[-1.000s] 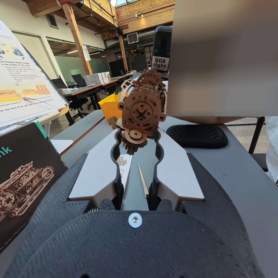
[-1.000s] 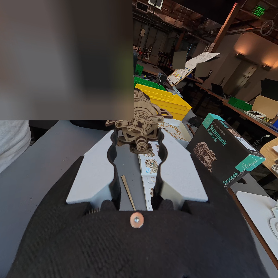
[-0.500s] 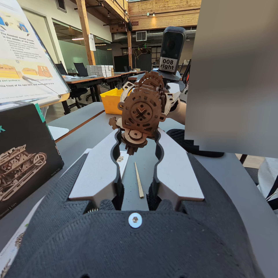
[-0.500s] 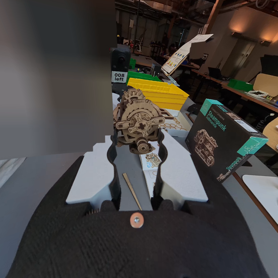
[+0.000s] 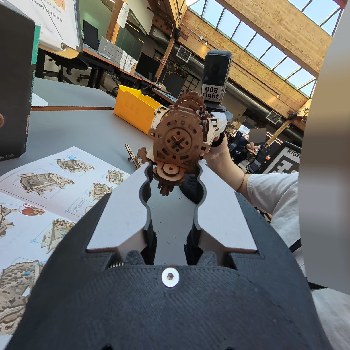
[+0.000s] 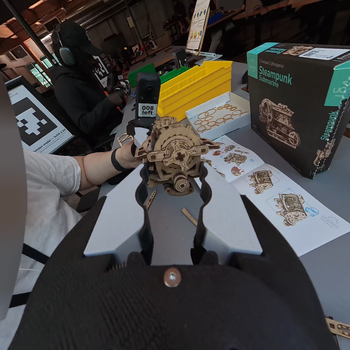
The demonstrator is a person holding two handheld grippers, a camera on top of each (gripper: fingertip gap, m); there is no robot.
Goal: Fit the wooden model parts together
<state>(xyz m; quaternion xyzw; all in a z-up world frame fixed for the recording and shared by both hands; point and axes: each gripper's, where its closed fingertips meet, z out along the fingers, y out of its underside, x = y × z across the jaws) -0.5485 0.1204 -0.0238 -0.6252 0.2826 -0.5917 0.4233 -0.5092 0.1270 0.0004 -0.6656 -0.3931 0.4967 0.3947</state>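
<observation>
A round wooden gear model [image 5: 178,144] hangs above the grey table, held from opposite ends by both grippers. My left gripper [image 5: 173,167] is shut on the lower hub of its slotted disc face. My right gripper [image 6: 173,171] is shut on the other end [image 6: 174,157], the face with a cross-shaped hub. Each view shows the other gripper's camera post behind the model [image 5: 216,79] [image 6: 147,96]. A notched wooden strip [image 6: 150,198] and a thin wooden stick [image 6: 189,216] lie on the table under the model. The strip also shows in the left wrist view [image 5: 132,155].
An open instruction booklet [image 6: 265,189] [image 5: 47,189] lies beside the model. A black and teal kit box [image 6: 295,106], a white tray of rubber rings [image 6: 219,115] and a yellow bin [image 6: 195,89] [image 5: 136,111] stand behind. A person in black [image 6: 79,85] sits at the neighbouring table. My right fingertips sit around 6 cm from my left ones. My left tips are roughly 12 cm from the thin wooden stick [image 6: 189,216].
Both grippers have swung and tilted together with the model still clamped between them. The left view now looks up toward the skylights, and the booklet has come into view on its left.
</observation>
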